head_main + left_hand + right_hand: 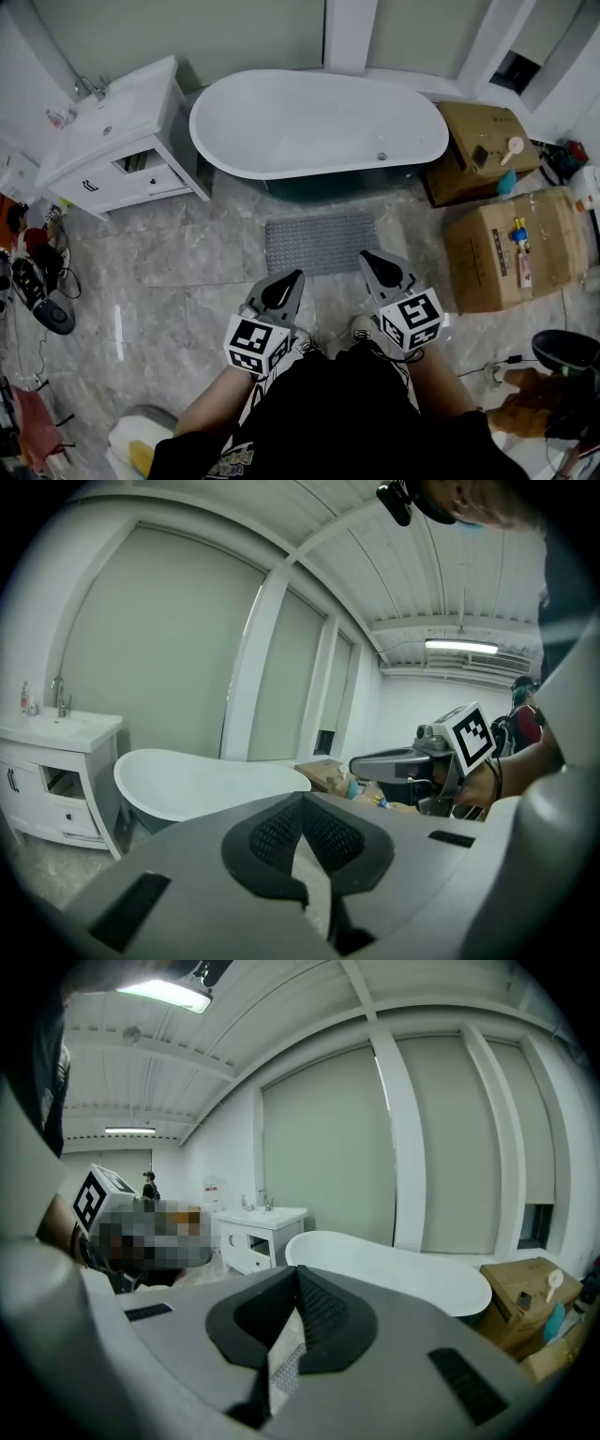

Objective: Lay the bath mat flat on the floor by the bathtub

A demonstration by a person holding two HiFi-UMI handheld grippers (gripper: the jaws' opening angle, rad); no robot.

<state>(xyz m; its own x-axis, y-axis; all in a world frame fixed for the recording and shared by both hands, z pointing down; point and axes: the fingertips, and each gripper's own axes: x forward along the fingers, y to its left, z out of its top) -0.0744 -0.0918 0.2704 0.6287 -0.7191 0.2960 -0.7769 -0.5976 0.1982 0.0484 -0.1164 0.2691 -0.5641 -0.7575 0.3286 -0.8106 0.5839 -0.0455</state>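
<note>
The grey textured bath mat [322, 244] lies flat on the marble floor, just in front of the white bathtub [319, 127]. Both grippers hover over the floor on the near side of the mat, apart from it, close to the person's legs. My left gripper [286, 278] has its jaws together with nothing between them, and its own view shows the pads meeting at the tip [300, 799]. My right gripper [372, 258] is likewise shut and empty [298, 1272]. The tub shows ahead in the left gripper view [187, 780] and in the right gripper view [394, 1269].
A white vanity with a sink [112, 141] stands left of the tub. Two cardboard boxes [506, 248] [478, 150] sit at the right. Shoes and bags [42, 291] crowd the left edge, and cables and a dark object [562, 352] lie at the lower right.
</note>
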